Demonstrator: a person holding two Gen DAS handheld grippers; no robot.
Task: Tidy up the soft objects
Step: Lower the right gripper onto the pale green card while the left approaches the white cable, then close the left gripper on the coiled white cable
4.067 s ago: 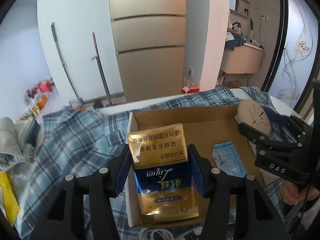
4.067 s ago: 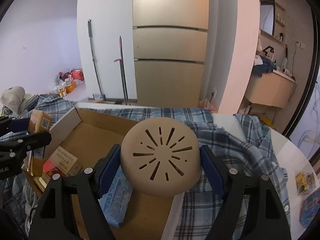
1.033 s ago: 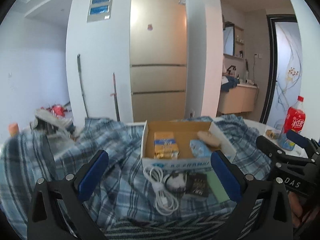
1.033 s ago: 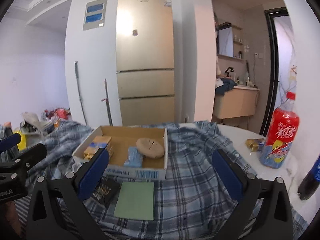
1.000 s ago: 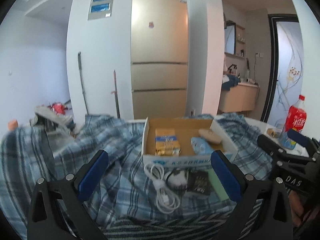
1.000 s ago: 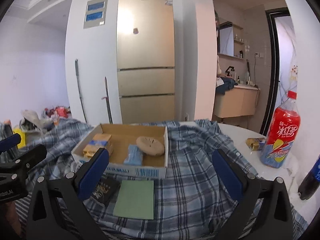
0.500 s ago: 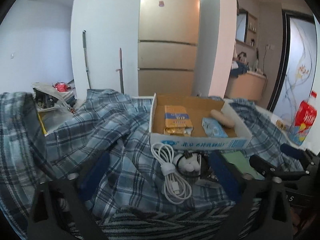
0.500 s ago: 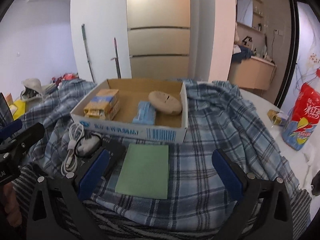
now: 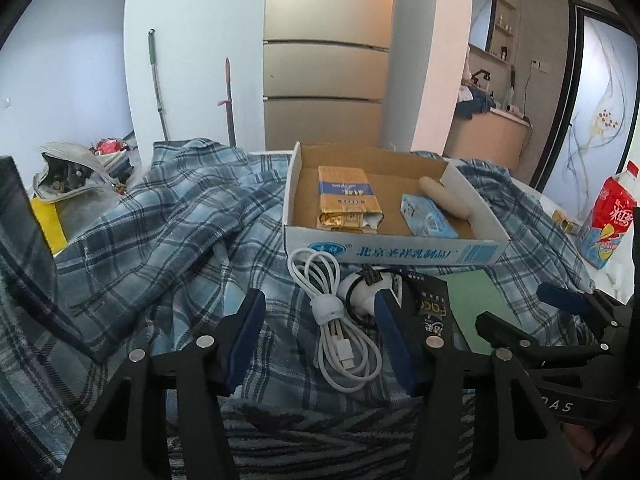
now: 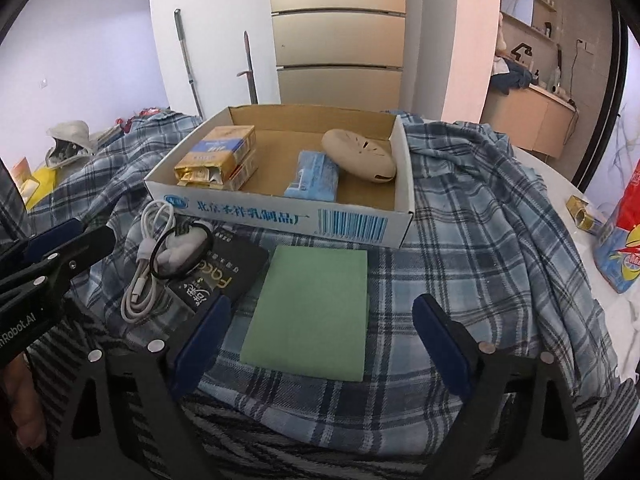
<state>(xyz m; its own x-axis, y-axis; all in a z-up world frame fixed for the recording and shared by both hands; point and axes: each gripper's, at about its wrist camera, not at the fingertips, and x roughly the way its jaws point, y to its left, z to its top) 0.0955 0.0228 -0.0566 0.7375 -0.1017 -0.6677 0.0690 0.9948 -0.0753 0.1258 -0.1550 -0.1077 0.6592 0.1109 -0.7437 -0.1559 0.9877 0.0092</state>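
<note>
My left gripper [image 9: 320, 340] hangs low over the plaid cloth, and its jaws are closing. A coiled white cable [image 9: 336, 320] lies between its pads without touching them. The jaws of my right gripper [image 10: 324, 348] are also closing, wide apart on either side of a flat green pad [image 10: 316, 308] that they do not touch. Behind both stands a cardboard box [image 10: 288, 216] with a gold and blue packet [image 10: 218, 156], a light blue tissue pack [image 10: 314, 176] and a beige round cushion [image 10: 358, 154] in it. A black packet [image 10: 224, 276] and a white charger [image 10: 180, 252] lie between cable and pad.
A blue plaid cloth [image 9: 168, 232] covers the surface. A red drink bottle [image 9: 608, 224] and a small gold box [image 10: 584, 212] stand at the right on the white tabletop. A grey bag [image 9: 68, 172] lies at the far left. A fridge stands behind.
Both grippers have sunk and tipped down toward the items in front of the box, and their jaws have narrowed. The gold packet and the beige cushion, held earlier, now lie in the box.
</note>
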